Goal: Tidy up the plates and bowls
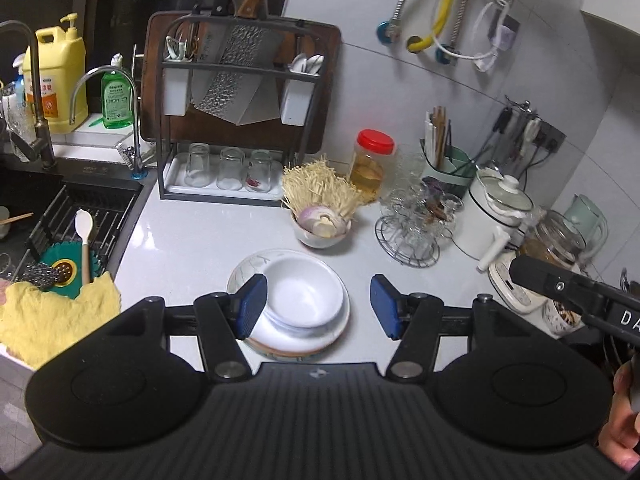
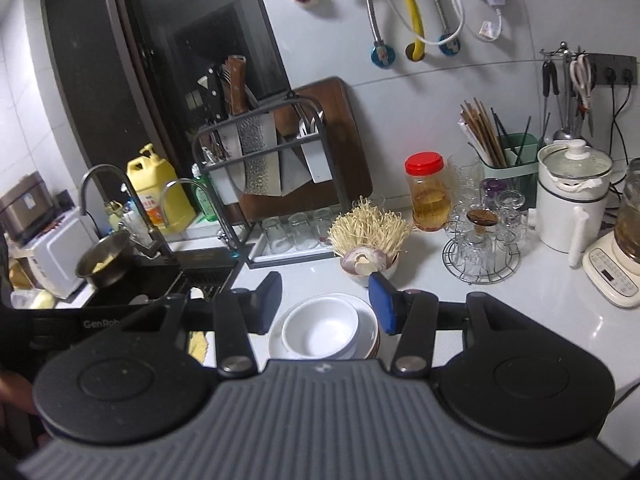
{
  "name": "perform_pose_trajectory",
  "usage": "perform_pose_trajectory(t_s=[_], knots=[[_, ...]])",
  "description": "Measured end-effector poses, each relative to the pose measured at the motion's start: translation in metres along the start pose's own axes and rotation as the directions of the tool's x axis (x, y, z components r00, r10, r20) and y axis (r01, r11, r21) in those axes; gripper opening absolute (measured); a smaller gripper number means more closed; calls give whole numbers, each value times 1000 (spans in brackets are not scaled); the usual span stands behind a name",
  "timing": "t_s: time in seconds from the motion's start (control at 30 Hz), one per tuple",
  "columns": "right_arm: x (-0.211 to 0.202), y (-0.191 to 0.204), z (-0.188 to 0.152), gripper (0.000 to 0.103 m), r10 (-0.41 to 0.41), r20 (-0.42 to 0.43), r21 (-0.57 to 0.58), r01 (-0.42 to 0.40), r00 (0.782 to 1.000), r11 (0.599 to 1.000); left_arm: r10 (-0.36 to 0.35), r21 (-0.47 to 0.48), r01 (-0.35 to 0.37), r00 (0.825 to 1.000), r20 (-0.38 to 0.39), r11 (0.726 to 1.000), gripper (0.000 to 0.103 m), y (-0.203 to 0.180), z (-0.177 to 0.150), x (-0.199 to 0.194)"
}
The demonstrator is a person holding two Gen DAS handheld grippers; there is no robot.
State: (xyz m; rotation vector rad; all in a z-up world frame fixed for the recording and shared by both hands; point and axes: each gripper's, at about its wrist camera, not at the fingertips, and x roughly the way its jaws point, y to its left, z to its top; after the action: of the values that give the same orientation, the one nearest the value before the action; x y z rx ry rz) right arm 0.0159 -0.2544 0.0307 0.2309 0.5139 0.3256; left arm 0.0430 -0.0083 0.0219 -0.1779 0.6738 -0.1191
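Observation:
A stack of white plates (image 1: pixel 320 330) with a white bowl (image 1: pixel 306 294) on top sits on the white counter (image 1: pixel 192 248). My left gripper (image 1: pixel 318 306) hovers above and in front of the stack, open, with nothing between its blue pads (image 1: pixel 252 306). In the right wrist view the same bowl (image 2: pixel 320 330) rests on the plates (image 2: pixel 366 334). My right gripper (image 2: pixel 326 304) hangs over them, open and holding nothing. A small bowl (image 1: pixel 320 236) of onion and enoki mushrooms stands behind the stack.
A sink (image 1: pixel 68 216) with a rack, spatula and yellow cloth (image 1: pixel 52 320) lies at the left. A knife rack (image 1: pixel 240 92) with upturned glasses, a red-lidded jar (image 1: pixel 370 166), a wire glass stand (image 1: pixel 412 232) and a white pot (image 1: pixel 494 216) line the back.

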Motion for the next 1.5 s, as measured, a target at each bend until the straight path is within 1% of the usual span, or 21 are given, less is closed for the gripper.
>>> perform_pose_trajectory(t_s=[0.2, 0.33, 0.4, 0.5, 0.63, 0.77, 0.9, 0.93, 1.0, 1.03, 1.07, 1.1, 1.13, 1.17, 1.2, 1.3, 1.37, 1.43, 1.5], knots=[[-40, -5, -20, 51, 14, 13, 5, -14, 1000, 1000, 23, 3, -23, 1000, 10, 1000, 63, -25, -34, -40], [-66, -5, -33, 51, 21, 25, -21, -21, 999, 1000, 38, 44, -39, 999, 27, 998, 63, -44, -58, -60], [-77, -7, -40, 51, 30, 23, -19, -29, 999, 999, 37, 43, -39, 999, 38, 998, 63, -50, -68, -69], [-90, -10, -50, 51, 27, 22, -27, -26, 999, 999, 30, 41, -32, 999, 35, 999, 63, -56, -80, -79], [-100, -13, -64, 51, 34, 25, -26, -33, 999, 999, 38, 35, -39, 998, 42, 999, 63, -62, -95, -91], [-105, -16, -77, 51, 38, 11, -23, -38, 999, 999, 45, 10, -45, 999, 23, 999, 63, -61, -109, -97], [-107, -16, -84, 51, 43, 1, -23, -43, 999, 999, 62, 24, -62, 998, 16, 998, 63, -63, -118, -103], [-108, -15, -86, 51, 46, 1, -36, -46, 999, 998, 64, 27, -65, 998, 18, 998, 63, -63, -120, -105], [-109, -12, -89, 51, 41, 7, -60, -40, 999, 997, 69, 25, -70, 997, 24, 997, 68, -63, -124, -108], [-109, -11, -89, 54, 41, 9, -68, -41, 999, 997, 73, 23, -74, 997, 28, 997, 70, -62, -126, -110], [-109, -10, -90, 63, 41, 10, -72, -41, 999, 997, 76, 21, -76, 997, 31, 997, 72, -62, -128, -111], [-110, -10, -91, 69, 40, 13, -72, -39, 999, 997, 77, 22, -78, 997, 28, 997, 74, -62, -130, -112], [-110, -10, -91, 77, 37, 17, -71, -36, 999, 997, 85, 26, -85, 996, 22, 996, 75, -62, -130, -113], [-110, -10, -92, 80, 37, 21, -71, -36, 999, 997, 92, 28, -92, 995, 25, 995, 77, -62, -132, -115], [-110, -10, -91, 80, 40, 20, -74, -39, 999, 996, 98, 29, -99, 995, 28, 995, 82, -61, -132, -116], [-107, -13, -89, 80, 37, 3, -70, -37, 999, 997, 111, 30, -112, 993, 30, 993, 88, -62, -132, -118], [-106, -15, -87, 80, 56, -7, -68, -56, 998, 996, 129, 30, -131, 991, 39, 991, 90, -63, -131, -119], [-107, -15, -88, 80, 51, -1, -75, -51, 999, 996, 159, 45, -161, 986, 51, 986, 92, -67, -130, -118], [-108, -15, -89, 80, 45, 2, -81, -45, 999, 996, 161, 36, -163, 986, 51, 986, 93, -66, -128, -117]])
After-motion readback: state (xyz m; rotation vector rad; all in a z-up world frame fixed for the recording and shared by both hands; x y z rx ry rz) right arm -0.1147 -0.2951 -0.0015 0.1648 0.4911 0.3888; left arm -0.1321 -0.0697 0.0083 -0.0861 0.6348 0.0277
